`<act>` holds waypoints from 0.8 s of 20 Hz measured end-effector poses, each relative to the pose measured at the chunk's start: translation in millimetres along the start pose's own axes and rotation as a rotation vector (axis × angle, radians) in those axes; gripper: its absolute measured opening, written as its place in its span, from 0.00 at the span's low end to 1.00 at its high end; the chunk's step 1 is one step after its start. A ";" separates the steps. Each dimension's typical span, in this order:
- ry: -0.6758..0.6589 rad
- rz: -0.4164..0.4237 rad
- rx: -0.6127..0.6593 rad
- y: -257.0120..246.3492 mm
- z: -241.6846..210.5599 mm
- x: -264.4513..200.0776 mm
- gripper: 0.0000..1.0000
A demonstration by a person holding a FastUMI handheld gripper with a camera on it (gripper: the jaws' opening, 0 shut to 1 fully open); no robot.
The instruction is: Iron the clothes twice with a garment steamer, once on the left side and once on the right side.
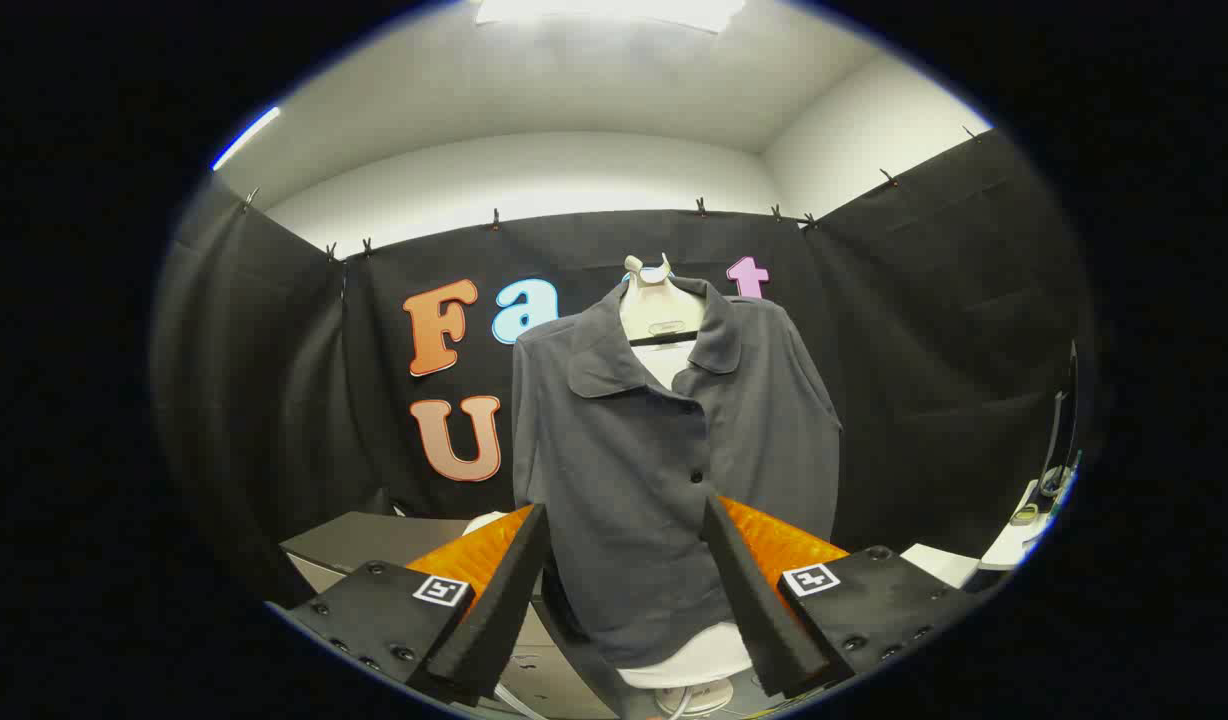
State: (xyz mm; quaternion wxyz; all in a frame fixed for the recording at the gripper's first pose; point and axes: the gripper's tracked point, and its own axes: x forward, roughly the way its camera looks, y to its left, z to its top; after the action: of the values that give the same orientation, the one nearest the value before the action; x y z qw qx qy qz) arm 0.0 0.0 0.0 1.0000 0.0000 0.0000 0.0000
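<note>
- No container with anything in it can be made out; a few small items sit on a pale ledge [1014, 540] far off to the right, too small to identify.
- One grey shirt [664, 470], collared and buttoned down the front, hangs upright on a pale mannequin torso [662, 310] straight ahead, beyond the fingers. At least two dark buttons show on the placket. A white inner layer shows at the open neck.
- The shirt's lower hem falls between the two fingers as seen from here, though it stands farther back and does not touch them.
- One gripper [624, 590]: its two fingers are spread wide apart, with nothing held between them. Each finger base carries a square black-and-white marker [441, 590], two in all.
- Below the hem a rounded white base [689, 665] shows; what it is cannot be told.
- A grey worktop [374, 545] lies to the left behind the left finger, with a small white object at its far edge, partly hidden.
- One flat white piece [939, 562] lies just right of the right finger's base.
- The room: black cloth [274, 400] hung by small clips forms the booth on three sides, with white walls above it, a white ceiling and a bright ceiling light [614, 12] overhead.
</note>
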 end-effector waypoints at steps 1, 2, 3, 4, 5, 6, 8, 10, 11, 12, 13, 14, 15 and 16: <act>-0.003 -0.002 -0.001 0.4 0.6 0.4 0.98; -0.005 -0.003 -0.002 0.5 1.9 0.1 0.98; -0.007 -0.005 -0.004 0.9 2.2 0.7 0.98; -0.009 -0.008 -0.005 1.0 3.0 1.0 0.98; -0.011 -0.009 -0.005 1.3 3.8 0.6 0.98; -0.012 -0.010 -0.006 2.6 3.7 1.5 0.98; -0.010 -0.012 -0.006 3.4 2.9 1.2 0.98; -0.008 -0.014 -0.006 3.0 2.2 -0.3 0.98; -0.009 -0.016 -0.005 2.8 2.4 -0.3 0.98; -0.010 -0.018 -0.004 2.5 2.5 0.7 0.98; -0.010 -0.019 -0.004 3.0 2.6 0.1 0.98; -0.010 -0.019 -0.005 4.0 2.3 -0.7 0.98; -0.009 -0.018 -0.005 4.9 2.3 -1.3 0.98; -0.008 -0.017 -0.004 5.7 1.5 -2.3 0.98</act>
State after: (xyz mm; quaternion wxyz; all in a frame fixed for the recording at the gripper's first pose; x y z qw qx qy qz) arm -2.3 5.7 1.5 1.0000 -0.0020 -0.0042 -0.0085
